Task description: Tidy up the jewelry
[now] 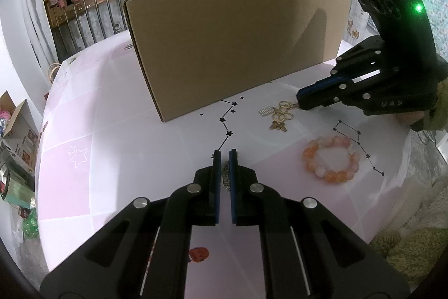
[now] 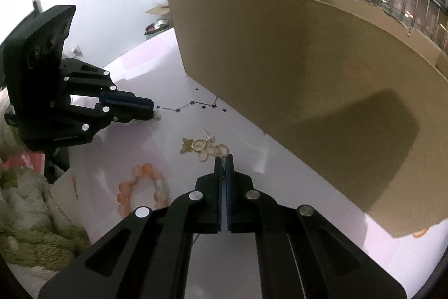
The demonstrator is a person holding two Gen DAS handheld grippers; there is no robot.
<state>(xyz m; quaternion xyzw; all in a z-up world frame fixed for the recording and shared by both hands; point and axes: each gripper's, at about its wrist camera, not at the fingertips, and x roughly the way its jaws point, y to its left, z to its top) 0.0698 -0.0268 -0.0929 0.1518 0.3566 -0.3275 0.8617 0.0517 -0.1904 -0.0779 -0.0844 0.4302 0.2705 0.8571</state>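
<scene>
A tangle of gold keychain rings and charms (image 1: 280, 114) (image 2: 205, 147) lies on the pink-and-white tablecloth (image 1: 112, 159) in front of a big cardboard box (image 1: 238, 46) (image 2: 308, 102). My right gripper (image 2: 223, 157) (image 1: 298, 98) is shut on the near edge of that keychain, a thin bit showing between its pads. My left gripper (image 1: 224, 154) (image 2: 153, 109) is shut on a small metal charm (image 1: 225, 177), tips down near the cloth. An orange and white bead bracelet (image 1: 308, 156) (image 2: 147, 168) lies loose between the two grippers.
The box stands as a tall wall just behind the jewelry. Black star constellations (image 1: 229, 119) are printed on the cloth. A fluffy green-beige fabric (image 1: 406, 248) (image 2: 33, 229) lies at the table's near edge. Cartons and clutter (image 1: 19, 128) sit on the floor to the left.
</scene>
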